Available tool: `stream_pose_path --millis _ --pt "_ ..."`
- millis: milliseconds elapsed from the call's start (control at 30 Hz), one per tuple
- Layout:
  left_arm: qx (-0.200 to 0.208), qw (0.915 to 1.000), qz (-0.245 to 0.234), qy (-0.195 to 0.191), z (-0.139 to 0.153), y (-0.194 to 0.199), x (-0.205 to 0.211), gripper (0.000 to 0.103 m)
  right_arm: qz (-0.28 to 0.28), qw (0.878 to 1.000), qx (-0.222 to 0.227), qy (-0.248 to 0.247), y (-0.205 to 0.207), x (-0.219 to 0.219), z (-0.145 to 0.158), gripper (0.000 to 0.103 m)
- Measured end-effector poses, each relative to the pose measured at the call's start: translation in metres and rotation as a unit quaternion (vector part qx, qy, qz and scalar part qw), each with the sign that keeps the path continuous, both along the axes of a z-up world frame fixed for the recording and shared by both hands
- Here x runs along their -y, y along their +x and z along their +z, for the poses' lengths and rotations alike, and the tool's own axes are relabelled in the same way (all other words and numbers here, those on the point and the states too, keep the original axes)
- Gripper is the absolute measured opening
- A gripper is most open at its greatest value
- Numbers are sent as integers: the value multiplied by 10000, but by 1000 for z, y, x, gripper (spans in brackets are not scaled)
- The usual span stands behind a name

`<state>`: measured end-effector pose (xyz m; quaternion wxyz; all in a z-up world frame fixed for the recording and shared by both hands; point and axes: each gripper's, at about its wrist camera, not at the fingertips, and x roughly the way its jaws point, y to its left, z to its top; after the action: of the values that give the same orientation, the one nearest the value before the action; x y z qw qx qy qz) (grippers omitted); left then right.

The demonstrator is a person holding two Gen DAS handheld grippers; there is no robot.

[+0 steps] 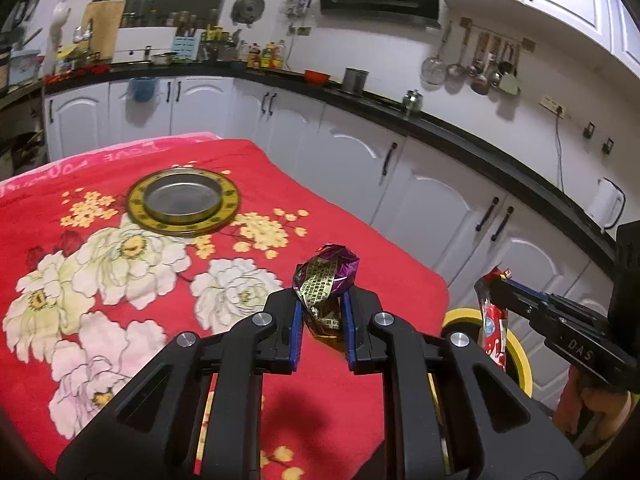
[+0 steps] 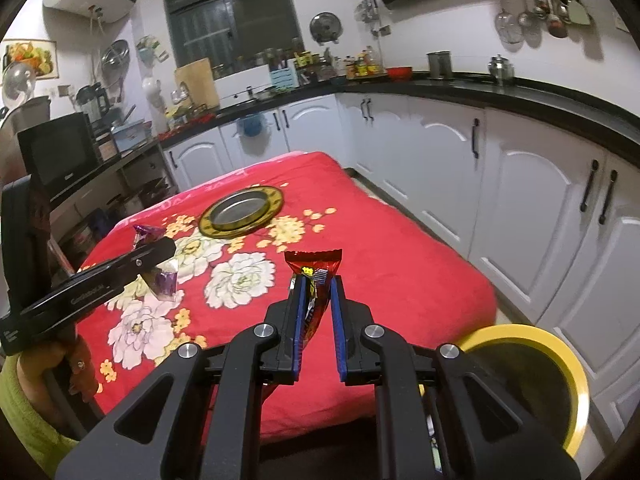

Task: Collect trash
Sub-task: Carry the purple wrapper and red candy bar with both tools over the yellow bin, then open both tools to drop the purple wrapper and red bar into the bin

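My left gripper (image 1: 322, 304) is shut on a crumpled purple and gold wrapper (image 1: 326, 278), held above the red flowered tablecloth (image 1: 120, 280). The right wrist view shows the same gripper (image 2: 160, 254) from the side at the left, the purple wrapper (image 2: 146, 234) sticking out above and below its fingers. My right gripper (image 2: 316, 300) is shut on a red snack wrapper (image 2: 314, 266) that stands up between the blue pads. In the left wrist view that gripper (image 1: 498, 280) comes in from the right with the red wrapper (image 1: 492, 332) hanging down over a yellow-rimmed bin (image 1: 516, 352).
A round metal plate with a gold rim (image 1: 182, 204) lies on the far part of the table. The yellow-rimmed bin (image 2: 560, 364) stands on the floor off the table's near right corner. White cabinets under a black counter (image 2: 520, 92) run along the right.
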<state>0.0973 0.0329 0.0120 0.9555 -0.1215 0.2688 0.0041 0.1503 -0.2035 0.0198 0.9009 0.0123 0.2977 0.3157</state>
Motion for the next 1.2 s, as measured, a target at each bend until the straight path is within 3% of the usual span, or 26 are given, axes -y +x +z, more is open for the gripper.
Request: stream_pose_path --millis 467,933,1200 --pt "-174 9926 -1175 269 -12 33 101 10 -974 9952 -69 2 -1 94 -12 12" --pt "-488 9738 -2152 558 -42 51 190 11 -1766 9837 -344 8 0 177 -47 12" --pt "-713 9615 -2559 701 -66 55 225 11 -1894 9803 -568 30 6 200 -64 15"
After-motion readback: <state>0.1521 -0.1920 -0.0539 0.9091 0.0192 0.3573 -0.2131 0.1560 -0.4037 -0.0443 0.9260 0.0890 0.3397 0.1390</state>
